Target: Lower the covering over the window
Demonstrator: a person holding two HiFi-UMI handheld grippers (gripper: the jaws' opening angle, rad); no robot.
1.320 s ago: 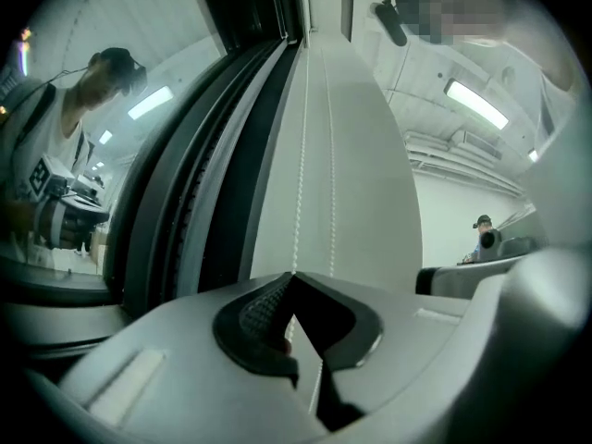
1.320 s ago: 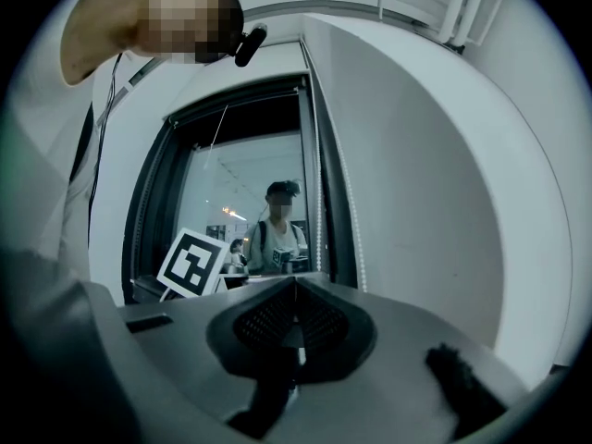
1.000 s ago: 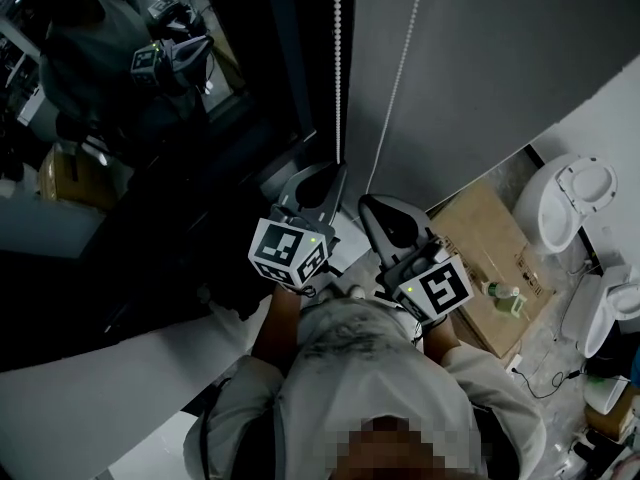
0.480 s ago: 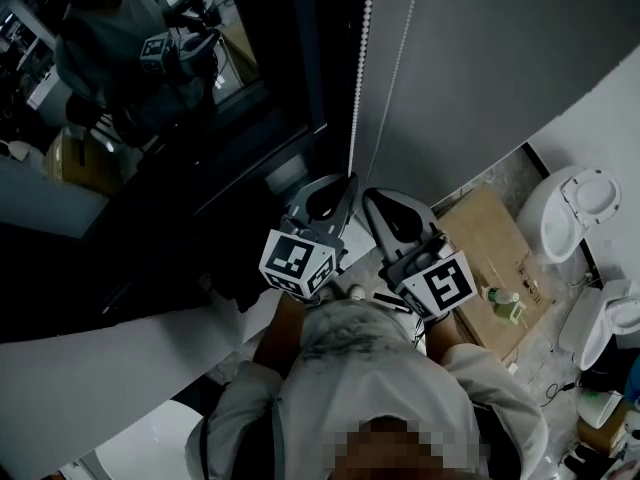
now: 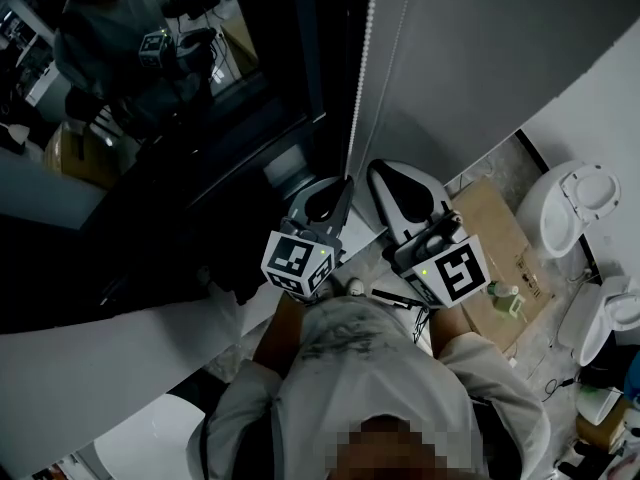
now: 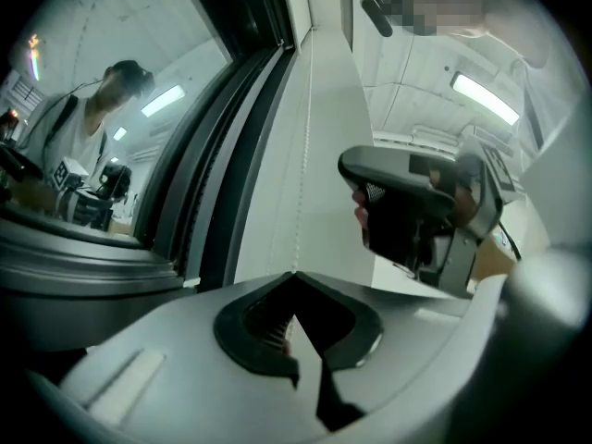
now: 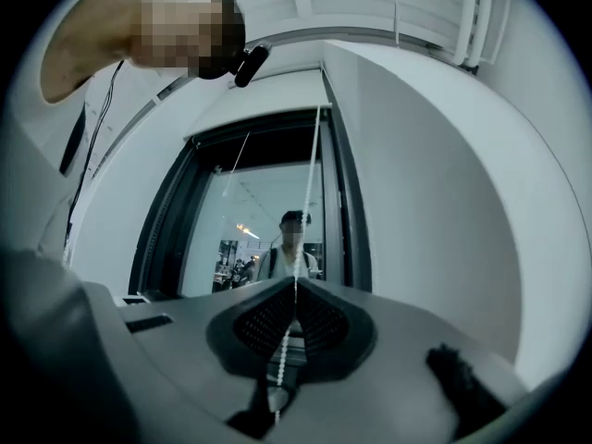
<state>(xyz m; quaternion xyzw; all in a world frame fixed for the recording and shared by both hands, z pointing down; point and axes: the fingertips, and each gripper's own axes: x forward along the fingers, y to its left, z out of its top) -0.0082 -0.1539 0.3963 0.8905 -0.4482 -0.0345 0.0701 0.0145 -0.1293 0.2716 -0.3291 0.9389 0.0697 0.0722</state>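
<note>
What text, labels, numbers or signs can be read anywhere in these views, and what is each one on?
None can be read.
Marker cube on the left gripper: black-and-white square pattern, no letters.
Marker cube on the right gripper: the same.
Cardboard box: dark print, too small.
Bottle on it: label too small.
Shirt of the reflected person: dark print, blurred.

Cameras at the window [image 5: 240, 108]
Head view looks steeply down; both gripper views face it close-up, sharing the bead chain [image 7: 310, 174].
</note>
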